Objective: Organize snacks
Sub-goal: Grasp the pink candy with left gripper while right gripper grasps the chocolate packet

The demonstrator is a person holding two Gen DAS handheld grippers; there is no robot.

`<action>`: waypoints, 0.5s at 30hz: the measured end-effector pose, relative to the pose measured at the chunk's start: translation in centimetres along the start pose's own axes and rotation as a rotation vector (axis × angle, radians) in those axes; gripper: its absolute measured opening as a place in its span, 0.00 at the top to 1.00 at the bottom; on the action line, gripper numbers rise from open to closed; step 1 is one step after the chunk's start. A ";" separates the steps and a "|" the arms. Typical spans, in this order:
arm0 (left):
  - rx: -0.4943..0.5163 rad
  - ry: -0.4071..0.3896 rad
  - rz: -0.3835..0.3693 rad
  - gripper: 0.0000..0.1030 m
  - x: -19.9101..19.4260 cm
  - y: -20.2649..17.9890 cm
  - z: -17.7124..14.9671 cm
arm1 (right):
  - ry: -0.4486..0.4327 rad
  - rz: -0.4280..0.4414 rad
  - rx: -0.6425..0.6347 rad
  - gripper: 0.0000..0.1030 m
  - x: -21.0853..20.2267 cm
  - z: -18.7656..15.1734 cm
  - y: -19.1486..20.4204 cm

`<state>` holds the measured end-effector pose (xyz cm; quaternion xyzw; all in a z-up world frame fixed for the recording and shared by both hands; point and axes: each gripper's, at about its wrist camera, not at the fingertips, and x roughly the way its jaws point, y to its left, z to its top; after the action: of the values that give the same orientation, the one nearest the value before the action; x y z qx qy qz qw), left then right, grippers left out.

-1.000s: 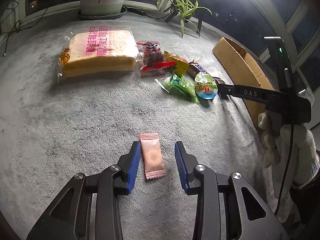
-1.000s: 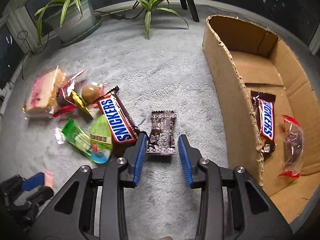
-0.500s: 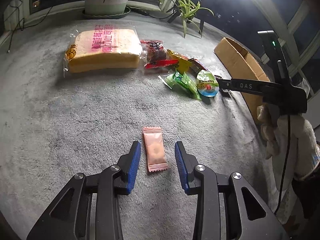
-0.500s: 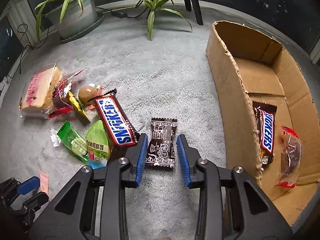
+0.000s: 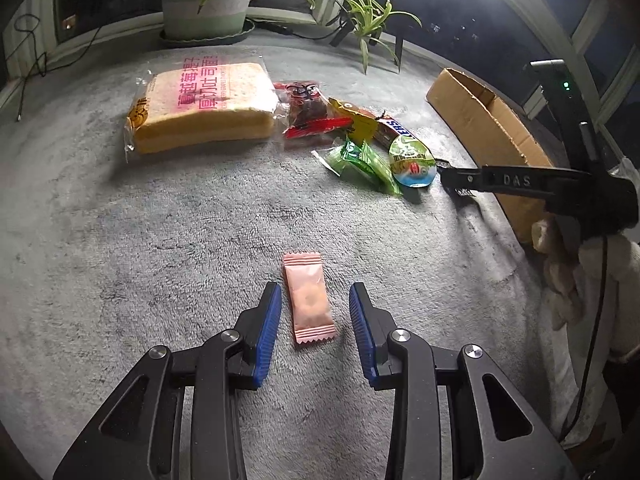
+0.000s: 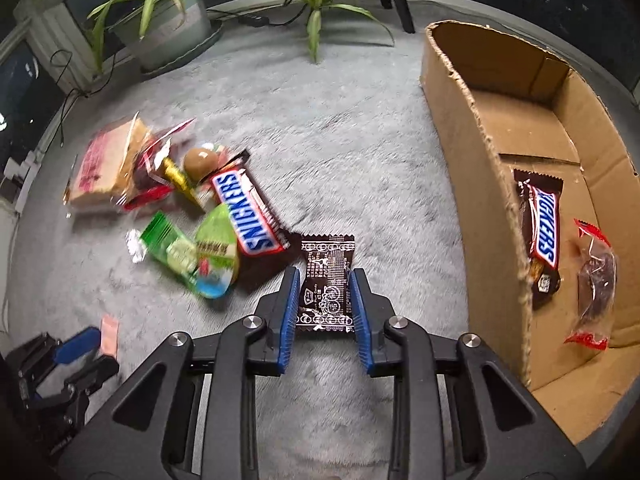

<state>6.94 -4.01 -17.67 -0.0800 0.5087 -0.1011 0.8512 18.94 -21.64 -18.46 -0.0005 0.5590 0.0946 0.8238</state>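
Observation:
A pink candy packet (image 5: 308, 298) lies on the grey carpet between the open jaws of my left gripper (image 5: 314, 304), untouched. My right gripper (image 6: 325, 280) has its blue pads against both sides of a dark brown snack packet (image 6: 326, 284), closed on it just left of the cardboard box (image 6: 496, 184). The box holds a Snickers bar (image 6: 542, 228) and a clear red-edged packet (image 6: 594, 280). A pile of snacks lies to the left: a Snickers bar (image 6: 244, 212), a green jelly cup (image 6: 214, 256), a green packet (image 6: 168, 244), a bread pack (image 5: 204, 104).
A potted plant (image 5: 208, 0) and a smaller spider plant (image 5: 372, 20) stand at the back edge of the carpet. Cables run along the far left. My gloved right hand (image 5: 580, 276) shows at the right of the left wrist view.
My right gripper has narrowed onto the dark brown packet and slid forward over it. My left gripper has drawn back slightly from the snack pile; the pink packet stays between its jaws.

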 end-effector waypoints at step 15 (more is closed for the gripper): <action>0.008 -0.002 0.021 0.90 0.1 0.4 0.1 | -0.032 0.058 0.027 0.75 -1.3 -1.3 -1.3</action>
<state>7.14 -3.67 -17.78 -0.0714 0.5081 -0.0940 0.8532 17.47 -23.21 -17.92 0.0285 0.5469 0.1107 0.8293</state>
